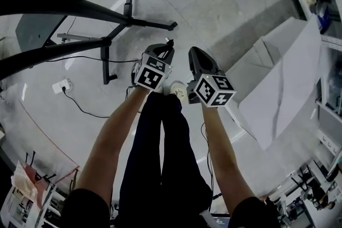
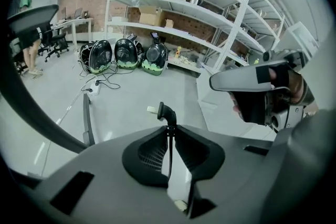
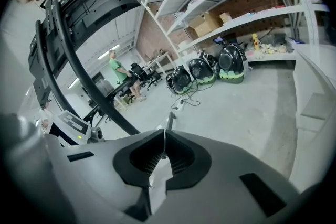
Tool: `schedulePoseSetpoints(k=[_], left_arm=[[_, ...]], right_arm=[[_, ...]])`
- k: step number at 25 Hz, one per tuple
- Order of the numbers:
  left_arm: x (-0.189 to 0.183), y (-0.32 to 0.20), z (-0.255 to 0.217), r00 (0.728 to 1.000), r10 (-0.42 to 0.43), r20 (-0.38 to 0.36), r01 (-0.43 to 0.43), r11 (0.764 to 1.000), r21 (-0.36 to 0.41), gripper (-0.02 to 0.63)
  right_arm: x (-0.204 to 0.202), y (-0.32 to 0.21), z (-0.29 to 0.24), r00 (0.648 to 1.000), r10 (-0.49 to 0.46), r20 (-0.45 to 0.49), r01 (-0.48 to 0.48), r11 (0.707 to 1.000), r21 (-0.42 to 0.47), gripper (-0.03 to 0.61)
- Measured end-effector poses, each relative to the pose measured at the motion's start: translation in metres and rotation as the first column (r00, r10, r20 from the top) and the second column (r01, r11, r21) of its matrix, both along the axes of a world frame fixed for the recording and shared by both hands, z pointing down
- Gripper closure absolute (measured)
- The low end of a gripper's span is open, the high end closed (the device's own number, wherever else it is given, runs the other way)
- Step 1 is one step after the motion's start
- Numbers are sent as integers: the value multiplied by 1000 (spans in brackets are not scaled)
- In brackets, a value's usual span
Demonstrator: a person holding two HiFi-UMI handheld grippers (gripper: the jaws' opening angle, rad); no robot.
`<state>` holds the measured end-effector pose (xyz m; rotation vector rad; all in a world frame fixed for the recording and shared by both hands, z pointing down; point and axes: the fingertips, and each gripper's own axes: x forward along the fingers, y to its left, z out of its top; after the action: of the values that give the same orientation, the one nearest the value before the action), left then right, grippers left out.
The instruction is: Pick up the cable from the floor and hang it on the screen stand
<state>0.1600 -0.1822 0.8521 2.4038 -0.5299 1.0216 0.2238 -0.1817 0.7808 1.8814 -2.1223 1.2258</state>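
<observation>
While aloft, cable (image 2: pixel 166 112) in left hand-held gripper (image 2: pixel 169 130)

We find no words, numbers or brand names that we can read; the marker cubes on the left gripper (image 1: pixel 169 46) and right gripper (image 1: pixel 194 56) show only black-and-white square patterns

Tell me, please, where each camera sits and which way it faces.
Head view: on the person's head, facing steeply down at the floor; forearms, legs, left claw and right claw show.
Left gripper view: on the left claw, facing shelves; its jaws pinch the cable.
Right gripper view: on the right claw, facing the screen stand; its jaws are together.
Shared: both gripper views show the shelves.
</observation>
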Motion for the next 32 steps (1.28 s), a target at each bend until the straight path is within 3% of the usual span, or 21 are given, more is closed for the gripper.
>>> schedulePoseSetpoints(k=[7,18,27,32], left_arm=[[-12,-2,-66,999,-14,-35,15,999,28,565],[-34,-2,-154,992,-104,-76,110,990,93,565],[-50,9,-224,976,-190,-110,204,970,129,565],[-71,13,-264,961,-249,-119,264,955,135,565]], right_arm=[[-13,-5,-47,999,-47,-8,47,999,17,553],[-35,-10,-133,986,-165,-32,167,983,80,552],[-53,-4,-187,967,-254,-32,256,962,93,553],[-82,-4,-226,940,-340,-18,340,934,107,552]])
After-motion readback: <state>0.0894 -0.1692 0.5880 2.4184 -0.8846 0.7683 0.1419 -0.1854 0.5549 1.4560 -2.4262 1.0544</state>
